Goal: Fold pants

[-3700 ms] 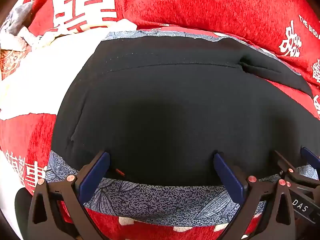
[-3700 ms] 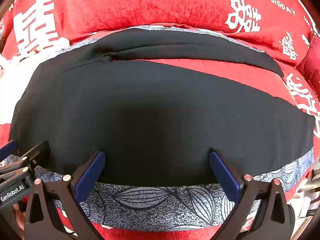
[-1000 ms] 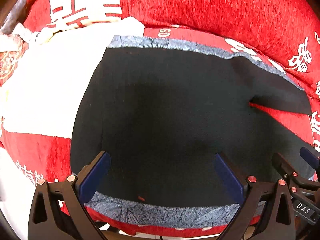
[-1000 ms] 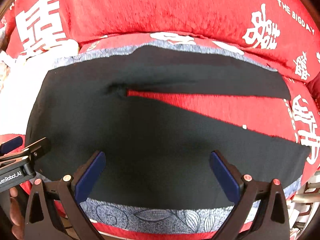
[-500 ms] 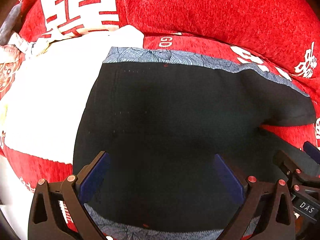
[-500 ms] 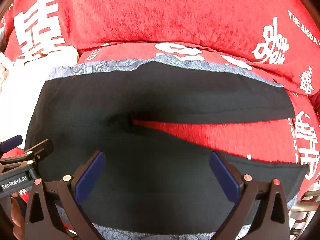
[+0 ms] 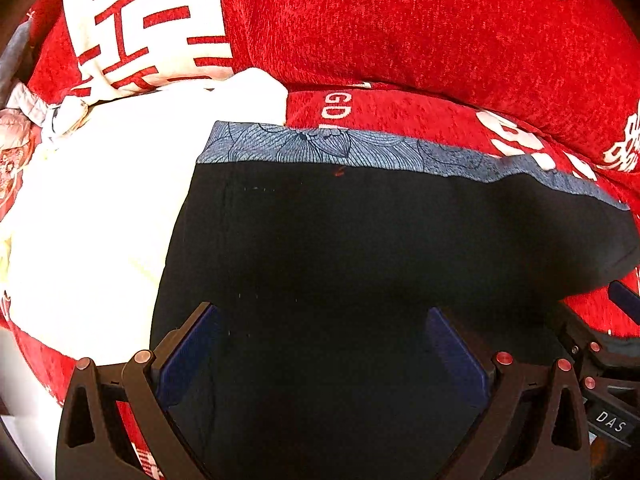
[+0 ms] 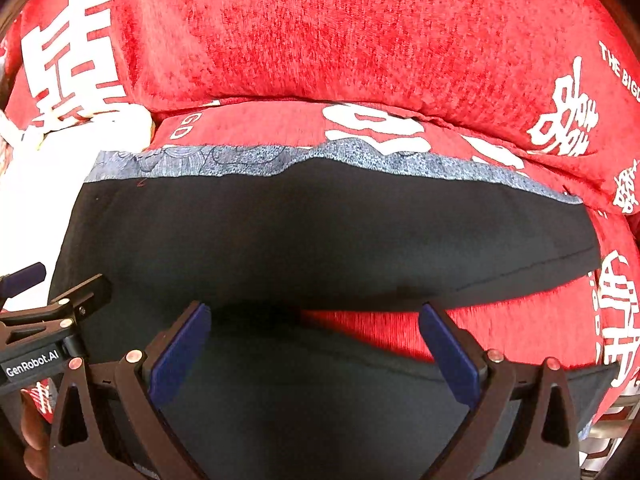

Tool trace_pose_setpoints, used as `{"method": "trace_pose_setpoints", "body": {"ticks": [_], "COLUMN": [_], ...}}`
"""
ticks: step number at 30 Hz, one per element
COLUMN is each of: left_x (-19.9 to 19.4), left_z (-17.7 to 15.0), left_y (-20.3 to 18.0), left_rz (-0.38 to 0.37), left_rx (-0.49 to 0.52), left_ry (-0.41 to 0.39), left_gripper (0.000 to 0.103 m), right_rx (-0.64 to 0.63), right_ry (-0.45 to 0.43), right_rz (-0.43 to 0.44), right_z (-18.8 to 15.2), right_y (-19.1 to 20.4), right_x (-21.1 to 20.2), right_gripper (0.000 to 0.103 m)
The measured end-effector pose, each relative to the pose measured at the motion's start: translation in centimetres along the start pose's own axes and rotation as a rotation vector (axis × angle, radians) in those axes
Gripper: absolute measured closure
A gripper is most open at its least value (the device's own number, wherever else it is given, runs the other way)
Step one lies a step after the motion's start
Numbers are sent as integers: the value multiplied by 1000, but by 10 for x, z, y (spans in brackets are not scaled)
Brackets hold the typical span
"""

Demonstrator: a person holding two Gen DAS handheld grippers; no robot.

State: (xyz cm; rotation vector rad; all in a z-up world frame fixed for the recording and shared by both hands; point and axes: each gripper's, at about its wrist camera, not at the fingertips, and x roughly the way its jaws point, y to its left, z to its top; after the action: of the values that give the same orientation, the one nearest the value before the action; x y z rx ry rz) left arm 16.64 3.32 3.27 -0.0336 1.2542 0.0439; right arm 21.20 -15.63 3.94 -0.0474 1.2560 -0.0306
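Black pants [image 7: 360,248] lie spread on sofa seat [image 8: 480,332], far edge along blue patterned strip [image 7: 320,148] near seat's back edge. Two legs part toward seat's right side, red cushion showing between. White cloth [image 7: 92,220] beside pants at seat's left end. Left gripper [image 7: 320,344] spread wide over pants, holding nothing. Right gripper [image 8: 316,340] likewise spread wide, empty, above crotch split. Red backrest cushion [image 8: 320,32] behind.
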Motion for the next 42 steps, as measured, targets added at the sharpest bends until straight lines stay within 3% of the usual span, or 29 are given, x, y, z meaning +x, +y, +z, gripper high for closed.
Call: {"method": "trace_pose_setpoints", "body": {"ticks": [10, 14, 18, 20, 23, 25, 28, 31, 34, 36, 37, 38, 39, 40, 42], "left_x": [33, 56, 61, 60, 55, 52, 48, 45, 47, 49, 52, 54, 55, 55, 52], "left_z": [30, 37, 42, 44, 45, 45, 43, 38, 33, 31, 32, 33, 35, 36, 42], "left_y": [-4, 5, 30, 40, 44, 40, 36, 36, 36, 39, 41, 42, 43, 44, 48], "left_rz": [17, 49, 41, 36, 32, 12, -10, -31, -51, -52, -53, -61, -74, -81, -139], "left_rx": [-4, -2, -55, -84, -91, -72, -52, -45, -46, -44, -48, -55, -71, -81, -118], "left_ry": [28, 62, 68, 68, 47, 43, 33, 34, 46, 54, 58, 62, 68, 68, 65], "left_gripper": [0, 0, 0, 0, 0, 0, 0, 0, 0, 0, 0, 0, 0, 0, 0], "right_rx": [30, -1, 38, 56, 31, -69, -345, -537, -591, -601, -607, -611, -613, -620, -684], "right_ry": [8, 27, 60, 36, -87, -109, -55, 45, 161, 177, 161, 163, 163, 166, 131], "right_rz": [31, -24, -105, -115, 9, 113, 233, 231, 358, 402, 426, 449, 493, 498, 446], "right_z": [24, 30, 31, 35, 51, 70, 97, 112, 118, 118, 118, 117, 118, 118, 108], "right_y": [5, -1, -34, -47, -47, -29, 16, 50, 64, 66, 67, 68, 68, 70, 75], "right_x": [34, 53, 64, 59, 36, 33, 53, 90, 118, 129, 128, 125, 118, 113, 103], "right_gripper": [0, 0, 0, 0, 0, 0, 0, 0, 0, 1, 6, 22, 40, 66, 75]}}
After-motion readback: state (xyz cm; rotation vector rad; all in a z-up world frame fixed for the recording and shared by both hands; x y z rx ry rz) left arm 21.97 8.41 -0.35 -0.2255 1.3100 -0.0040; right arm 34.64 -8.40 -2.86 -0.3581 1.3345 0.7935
